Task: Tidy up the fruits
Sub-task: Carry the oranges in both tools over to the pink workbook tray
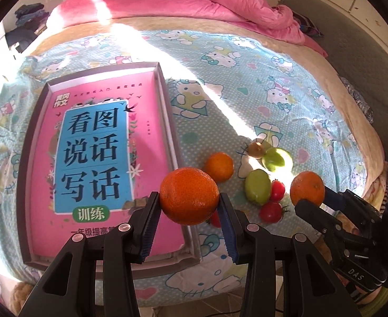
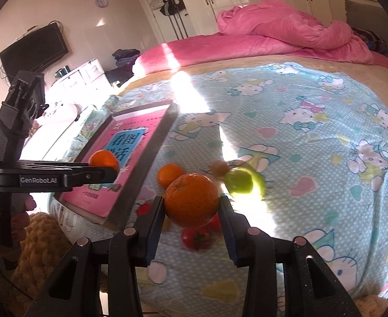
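Orange in each claw: left gripper [image 1: 189, 200] is clamped on 1 orange [image 1: 189, 196] over the tray's [image 1: 167, 121] near right edge, right gripper [image 2: 191, 206] clamped on another orange [image 2: 191, 200] above the pile. Left on the sheet [image 1: 286, 100]: 1 small orange [image 1: 219, 166], 2 green fruits [image 1: 258, 187], tomatoes [image 1: 271, 212], a brownish fruit [image 1: 256, 149]. Likely step: carrying both oranges to the tray, which holds a pink book [image 1: 99, 158]. Next, lower and release inside the rim. Tomatoes partly hidden behind the fruit and fingers; sun glare washes out the brownish fruit.
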Motion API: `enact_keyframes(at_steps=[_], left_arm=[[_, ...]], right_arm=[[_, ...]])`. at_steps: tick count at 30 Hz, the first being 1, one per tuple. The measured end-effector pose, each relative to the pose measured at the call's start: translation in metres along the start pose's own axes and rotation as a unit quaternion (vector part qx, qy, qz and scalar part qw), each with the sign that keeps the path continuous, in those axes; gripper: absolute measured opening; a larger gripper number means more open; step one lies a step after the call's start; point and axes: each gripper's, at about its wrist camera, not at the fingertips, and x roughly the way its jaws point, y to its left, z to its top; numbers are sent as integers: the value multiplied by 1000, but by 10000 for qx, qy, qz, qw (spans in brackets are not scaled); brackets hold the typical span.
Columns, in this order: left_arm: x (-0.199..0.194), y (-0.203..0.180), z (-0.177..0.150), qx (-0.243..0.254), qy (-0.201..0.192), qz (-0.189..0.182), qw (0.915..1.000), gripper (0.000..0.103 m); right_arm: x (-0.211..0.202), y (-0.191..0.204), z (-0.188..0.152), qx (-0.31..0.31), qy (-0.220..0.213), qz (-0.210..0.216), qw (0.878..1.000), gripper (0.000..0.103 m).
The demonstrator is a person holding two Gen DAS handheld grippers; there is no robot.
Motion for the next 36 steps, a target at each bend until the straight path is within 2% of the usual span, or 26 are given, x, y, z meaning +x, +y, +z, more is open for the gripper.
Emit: enact_keyframes(at_steps=[20,36], left_arm=[[-21,53,-27,-364,-128,353,9986,45],[-18,97,-43,-755,-45,705,9946,45]], right_arm=[[30,97,12,-754,154,507,9957,42],[76,130,7,-1073,555,612,9908,42]])
